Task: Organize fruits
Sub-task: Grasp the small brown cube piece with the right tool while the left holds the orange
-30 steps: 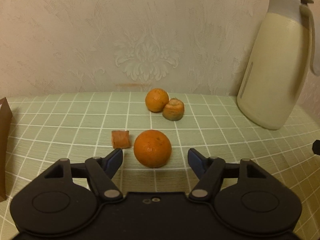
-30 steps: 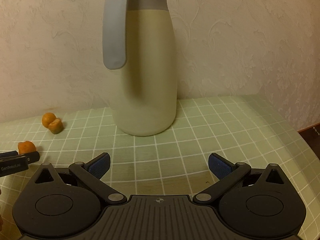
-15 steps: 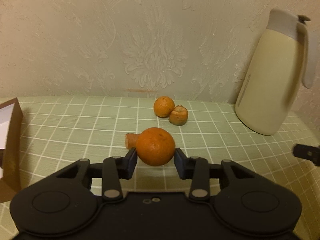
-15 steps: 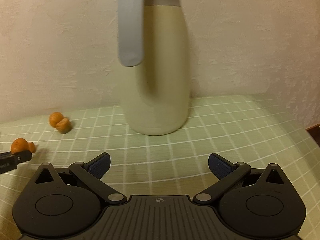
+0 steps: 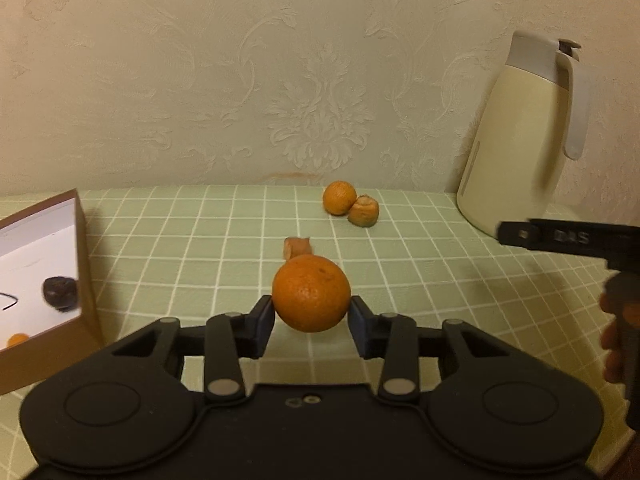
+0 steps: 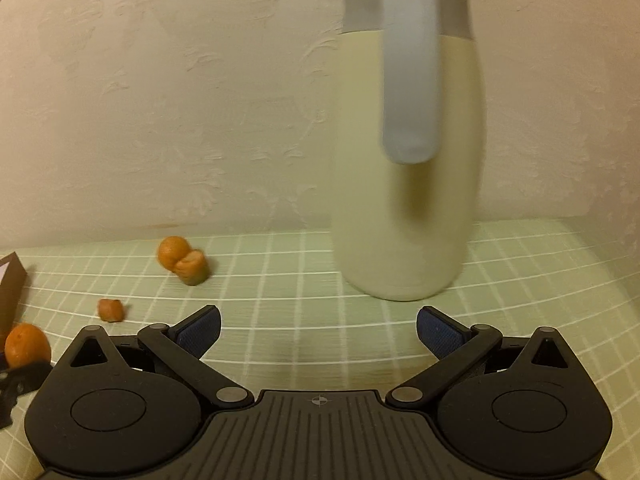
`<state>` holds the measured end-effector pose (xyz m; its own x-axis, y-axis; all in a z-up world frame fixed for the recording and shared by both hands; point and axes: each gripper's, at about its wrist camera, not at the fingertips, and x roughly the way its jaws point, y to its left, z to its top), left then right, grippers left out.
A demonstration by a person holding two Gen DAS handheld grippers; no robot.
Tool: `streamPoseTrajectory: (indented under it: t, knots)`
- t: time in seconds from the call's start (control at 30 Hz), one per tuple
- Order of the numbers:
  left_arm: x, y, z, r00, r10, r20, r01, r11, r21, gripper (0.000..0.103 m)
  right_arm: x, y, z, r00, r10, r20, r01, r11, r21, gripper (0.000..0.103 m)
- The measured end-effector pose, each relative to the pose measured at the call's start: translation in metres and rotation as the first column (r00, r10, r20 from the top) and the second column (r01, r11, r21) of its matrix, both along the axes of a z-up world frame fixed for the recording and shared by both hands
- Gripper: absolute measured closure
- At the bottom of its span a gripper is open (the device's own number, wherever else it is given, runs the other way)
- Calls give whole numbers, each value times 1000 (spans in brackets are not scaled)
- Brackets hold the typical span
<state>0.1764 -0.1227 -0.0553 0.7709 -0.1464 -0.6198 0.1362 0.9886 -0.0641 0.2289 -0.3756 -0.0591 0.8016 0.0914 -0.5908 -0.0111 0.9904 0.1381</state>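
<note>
Two grippers are in view. The left gripper (image 5: 311, 316) is clamped on an orange (image 5: 311, 298), its pads pressing both sides, holding it above the green checked cloth (image 5: 200, 248). Beyond lie a peel scrap (image 5: 297, 247), a second orange (image 5: 339, 197) touching a peeled one (image 5: 363, 211), and a cream jug (image 5: 516, 136). A box (image 5: 82, 264) sits left. The right gripper (image 6: 319, 332) stands wide apart, empty, facing the jug.

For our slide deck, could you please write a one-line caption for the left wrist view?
Left gripper clamps an orange above the green checked tablecloth, open box at left.
</note>
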Motion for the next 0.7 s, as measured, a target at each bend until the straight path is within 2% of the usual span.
streamPoseTrajectory:
  t: [0.1,0.23,0.6,0.63,0.67,0.7]
  knots:
    - [-10,10,0,1000,5,0,-5,1000,21,73,10,19,-8,999,48,-16,-48,999,22,0]
    - [-20,29,-2,999,33,-2,-32,998,53,73,24,56,-6,993,122,2,-122,993,5,0]
    - [-40,86,-3,988,153,-23,-151,987,62,73,28,117,-11,966,258,-17,-258,966,-11,0]
    - [-42,87,-3,988,155,-25,-154,986,64,73,29,121,-11,964,265,-18,-265,964,-9,2]
    - [-44,88,-4,987,157,-27,-155,986,64,73,28,123,-11,963,271,-17,-271,963,-5,13]
    - [-45,90,-5,987,158,-29,-156,986,65,73,28,127,-12,960,280,-23,-280,960,1,19]
